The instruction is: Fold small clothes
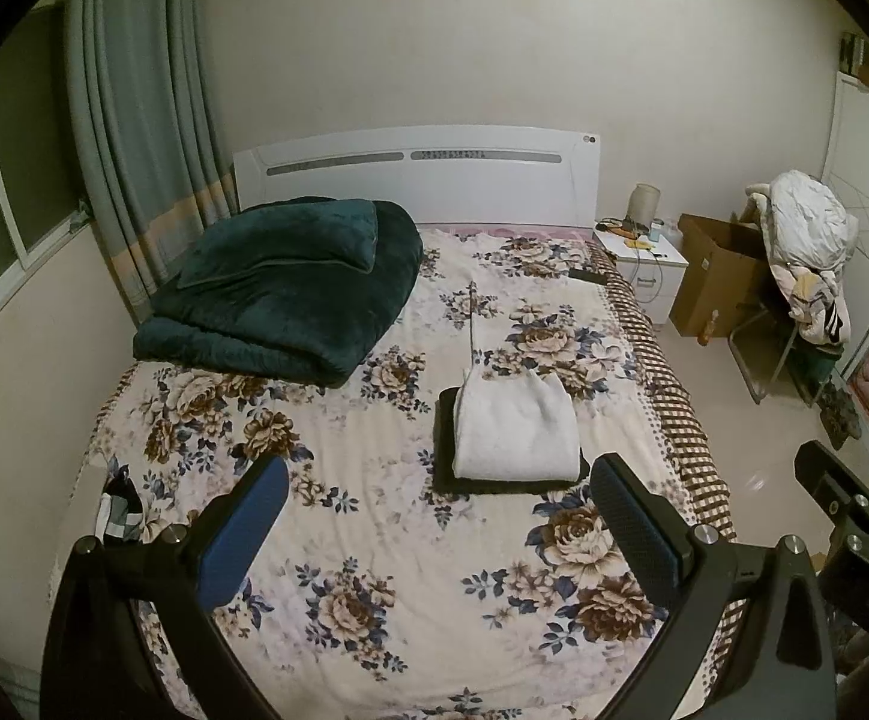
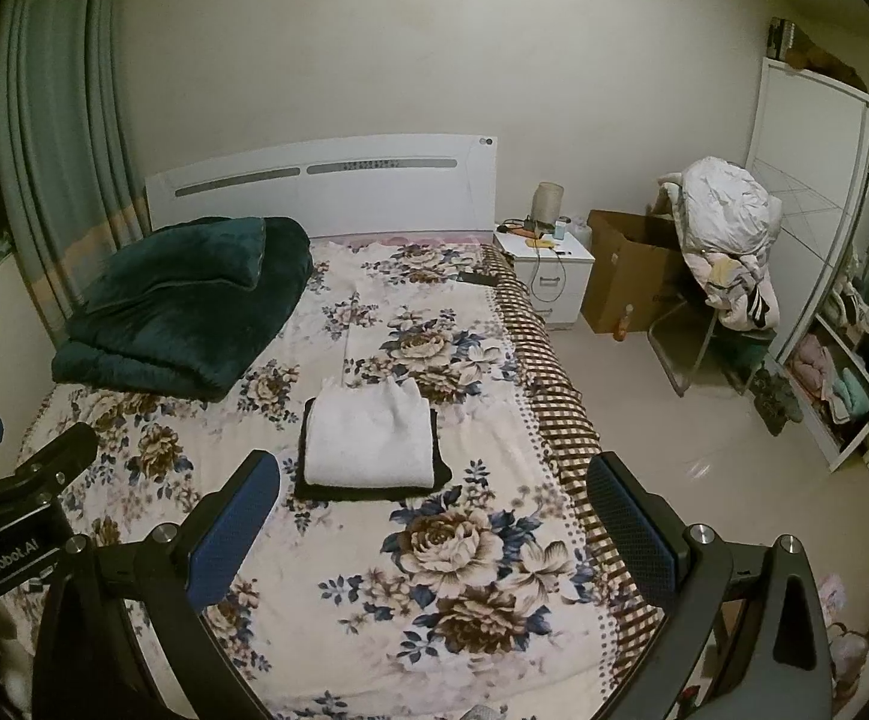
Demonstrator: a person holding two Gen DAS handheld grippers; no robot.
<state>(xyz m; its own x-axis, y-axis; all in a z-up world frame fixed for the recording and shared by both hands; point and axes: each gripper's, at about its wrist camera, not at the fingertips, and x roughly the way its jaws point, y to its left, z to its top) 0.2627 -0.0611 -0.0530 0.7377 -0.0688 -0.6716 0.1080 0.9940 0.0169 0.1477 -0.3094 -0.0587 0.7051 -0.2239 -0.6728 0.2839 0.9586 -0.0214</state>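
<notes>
A folded white garment (image 1: pixel 515 432) lies on top of a folded black garment (image 1: pixel 452 483) on the floral bed (image 1: pixel 374 600); the stack also shows in the right wrist view, white (image 2: pixel 368 441) on black (image 2: pixel 314 489). My left gripper (image 1: pixel 440 516) is open and empty, held above the bed just in front of the stack. My right gripper (image 2: pixel 434 510) is open and empty, held to the right of the left one, in front of the stack. A small checked cloth (image 1: pixel 116 516) lies at the bed's left edge.
A folded dark green quilt (image 1: pixel 278 294) lies at the head of the bed on the left. A white nightstand (image 2: pixel 545 267), a cardboard box (image 2: pixel 632 276), a chair piled with clothes (image 2: pixel 725 240) and a wardrobe (image 2: pixel 824 276) stand on the right.
</notes>
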